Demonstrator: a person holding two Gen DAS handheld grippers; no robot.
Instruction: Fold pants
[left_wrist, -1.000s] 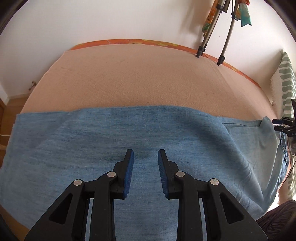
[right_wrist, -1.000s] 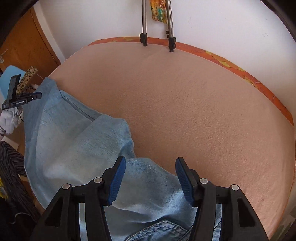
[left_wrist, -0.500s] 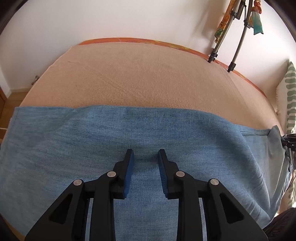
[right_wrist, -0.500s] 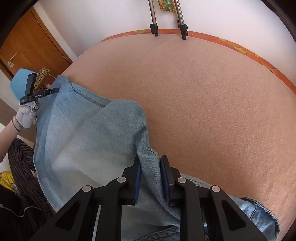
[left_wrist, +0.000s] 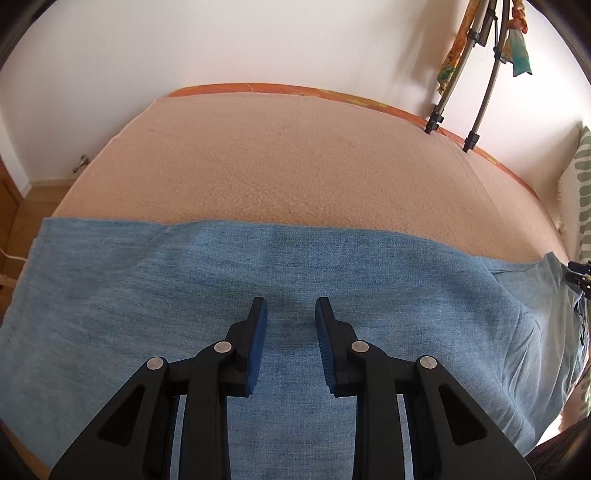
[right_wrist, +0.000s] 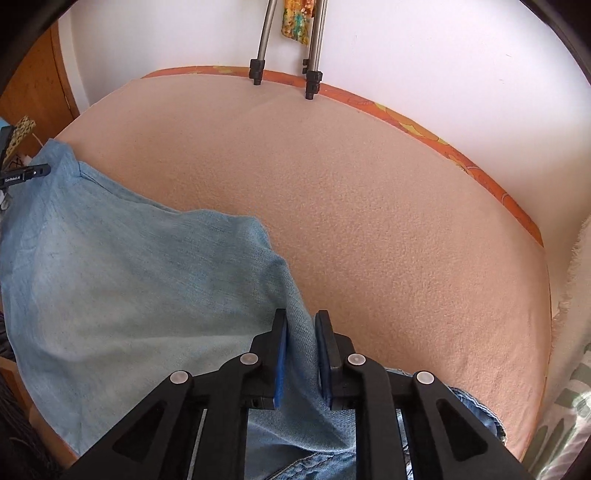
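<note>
Blue denim pants (left_wrist: 184, 295) spread across the near edge of a bed with a peach fleece blanket (left_wrist: 295, 177); leg flat and smooth under the left claw (left_wrist: 291, 314), parted a little, nothing pinched between its blue pads, hovering over the cloth; raised fold of the same pants (right_wrist: 299, 332) standing between the pads of the right claw (right_wrist: 301, 328), just widened again after a squeeze, cannot tell whether still pressed; tripod legs (right_wrist: 284, 59) at the far wall.
</note>
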